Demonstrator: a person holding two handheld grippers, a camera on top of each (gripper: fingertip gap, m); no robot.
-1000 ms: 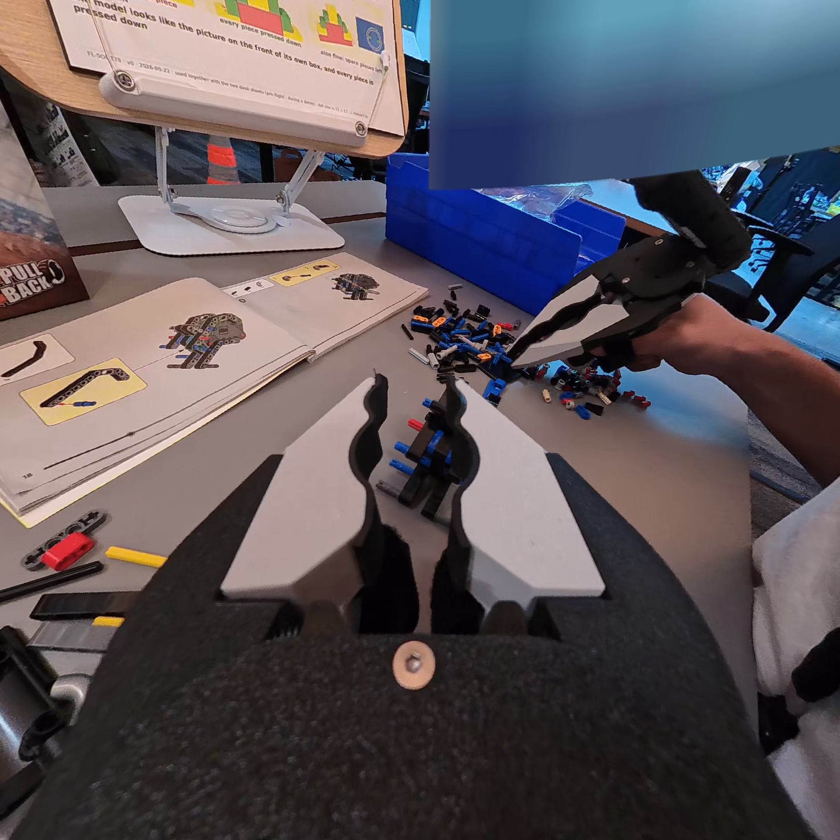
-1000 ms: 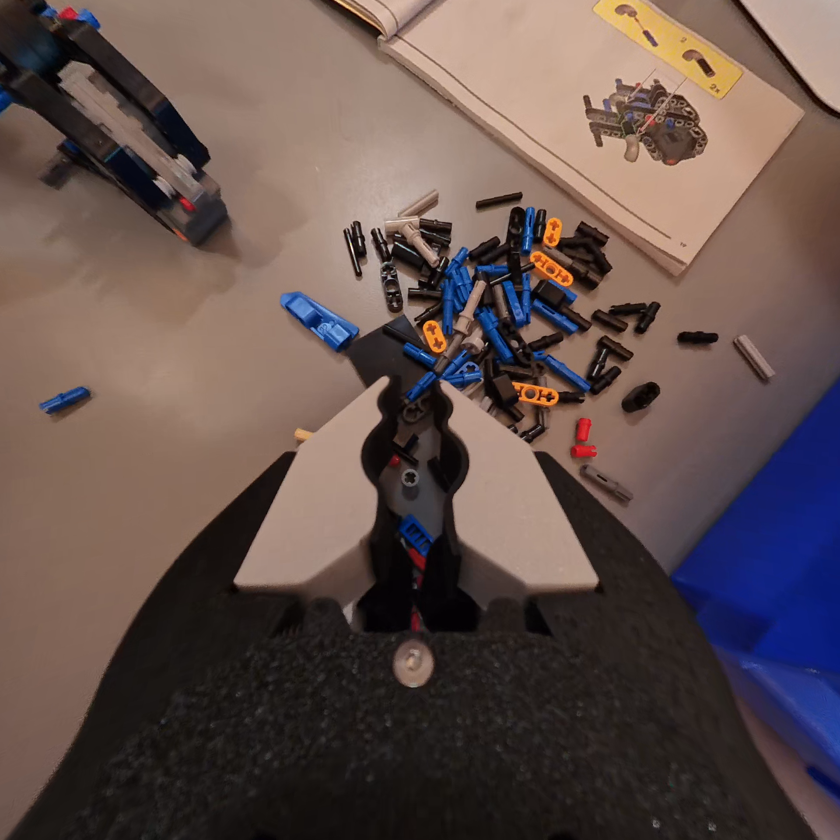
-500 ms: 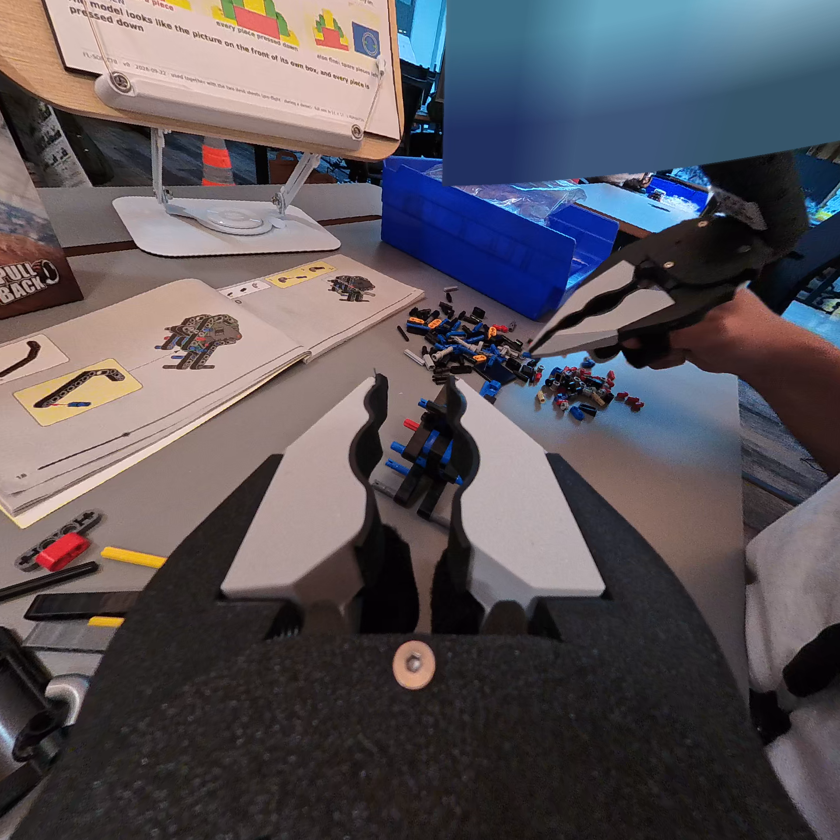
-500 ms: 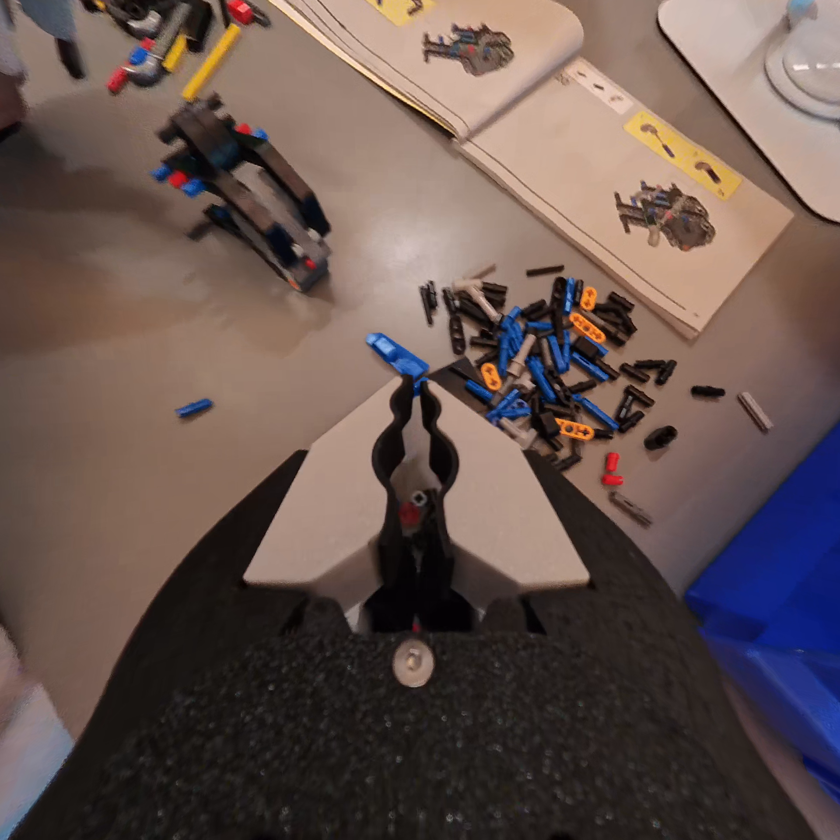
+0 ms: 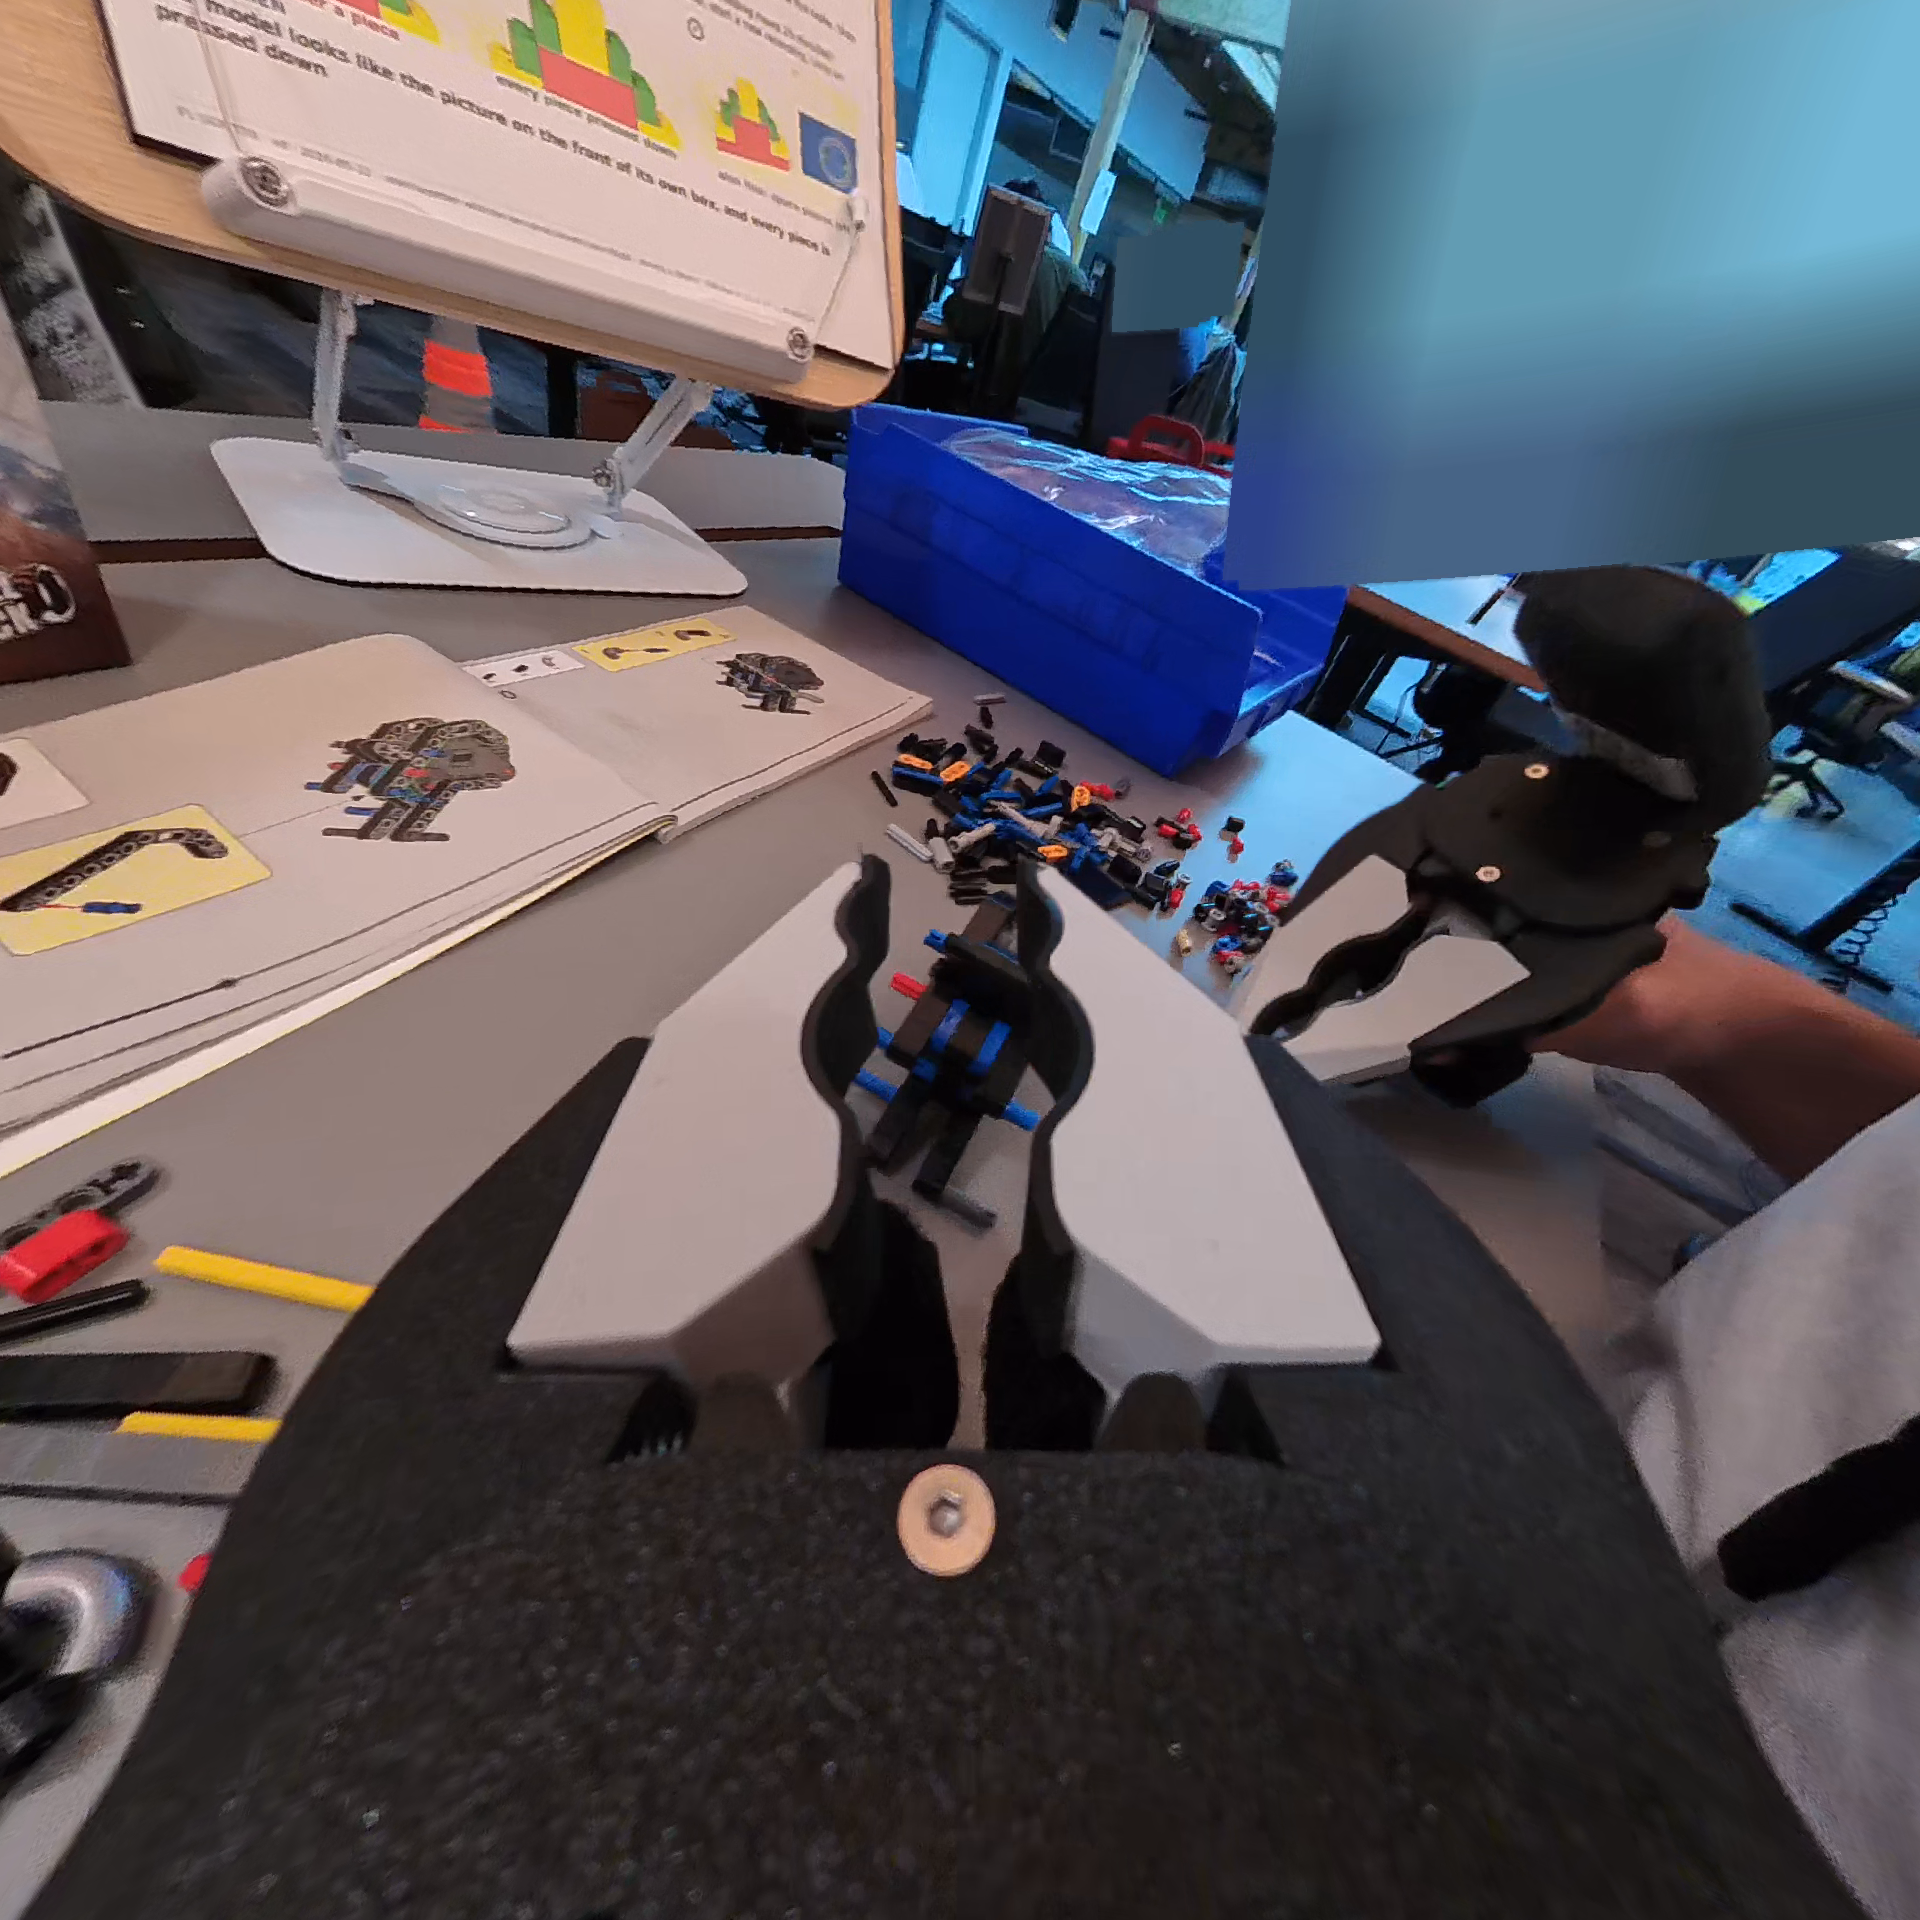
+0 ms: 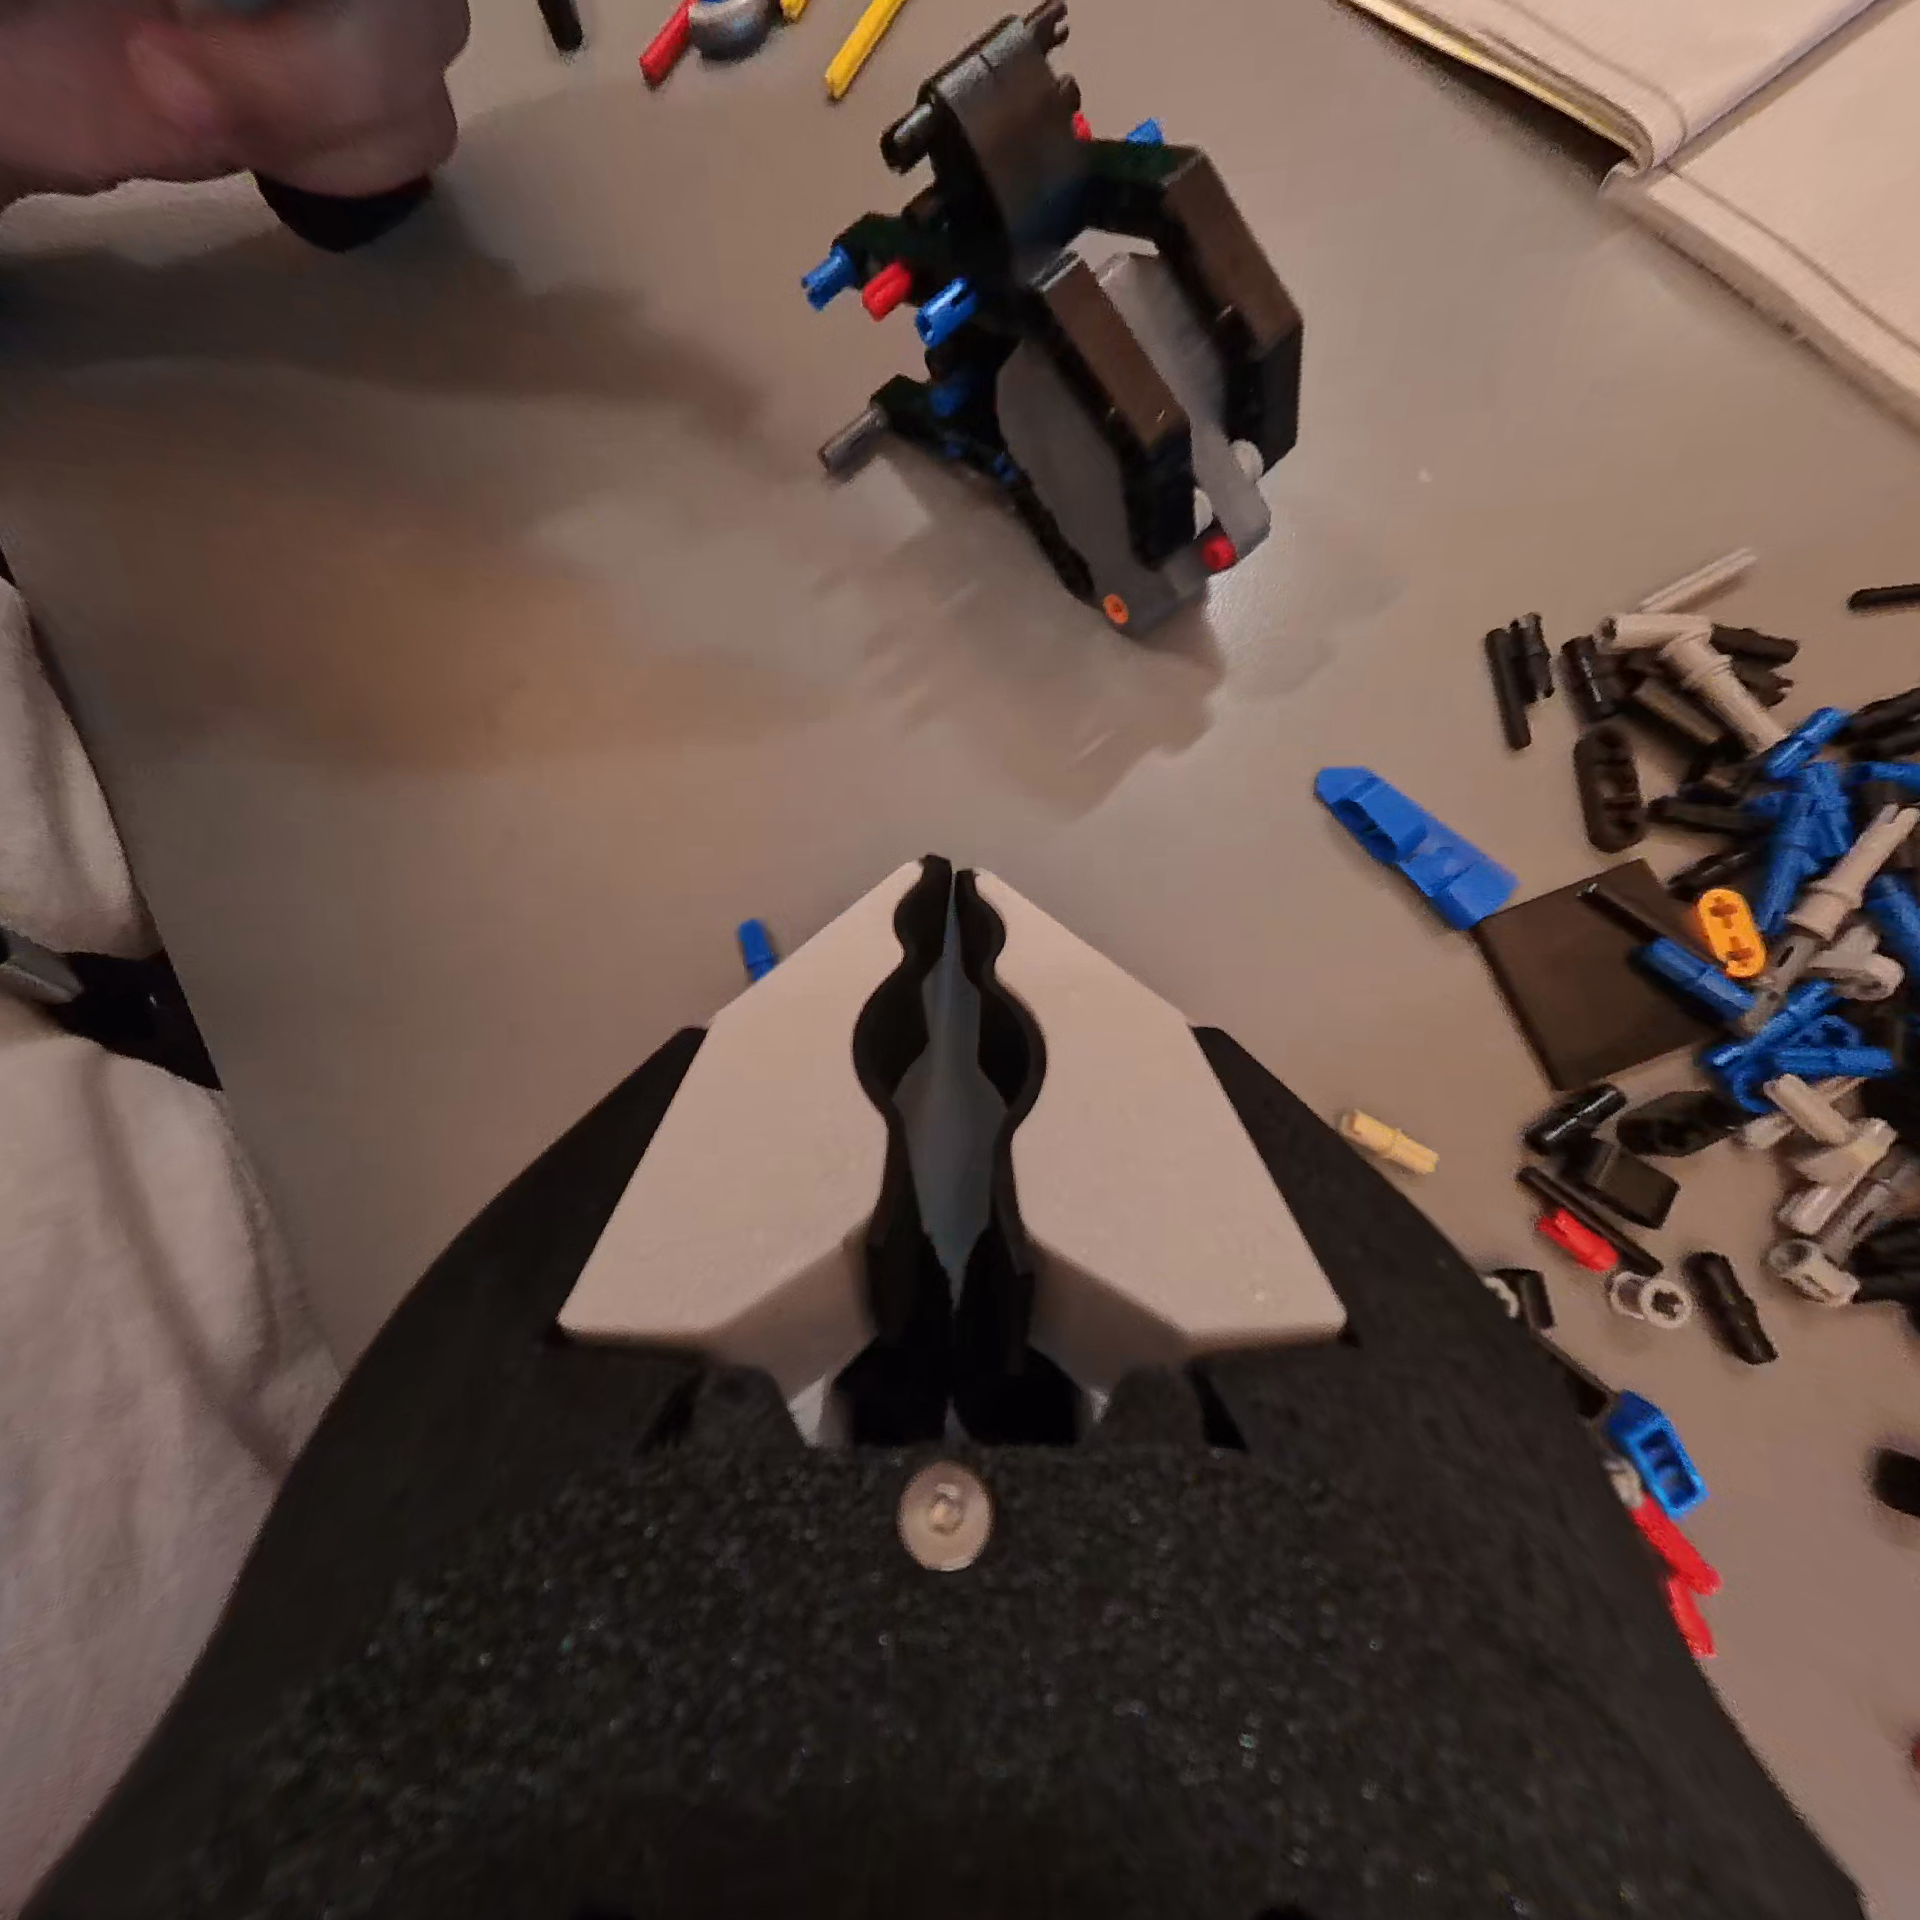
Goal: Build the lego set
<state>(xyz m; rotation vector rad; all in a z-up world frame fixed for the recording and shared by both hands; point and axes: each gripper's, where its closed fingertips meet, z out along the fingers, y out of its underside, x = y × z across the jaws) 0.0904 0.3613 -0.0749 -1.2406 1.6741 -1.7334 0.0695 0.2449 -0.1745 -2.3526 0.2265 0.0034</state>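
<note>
Grey surface [image 6: 436,644], on which a partly built model [image 6: 1091,343] of black, grey and blue pieces is stood upright, apart from both claws. Several beams and a grey block are seen joined, with blue and red pins projecting from one side. An open instruction booklet [image 5: 436,790] is laid beyond the model, and a loose heap of small pins and connectors [image 6: 1756,935] is spread to the right of it, near a blue bin [image 5: 1049,592]. Further unused parts, among them a yellow axle [image 5: 260,1276] and a red piece [image 5: 62,1252], are left at the near left. Progress is judged as early to middling: a core frame is assembled, while most loose pieces are yet to be fitted.

Left claw [image 5: 951,883]: held partly open, nothing gripped; the model is framed in the gap between the fingers but is not touched.

Right claw [image 6: 940,868]: tips brought almost together, only a thin slit being left. No piece can be made out between the tips, though a very small one cannot be ruled out. It is held above bare surface, between the model and the heap, a single blue pin [image 6: 756,948] lying just beside its left finger.
</note>
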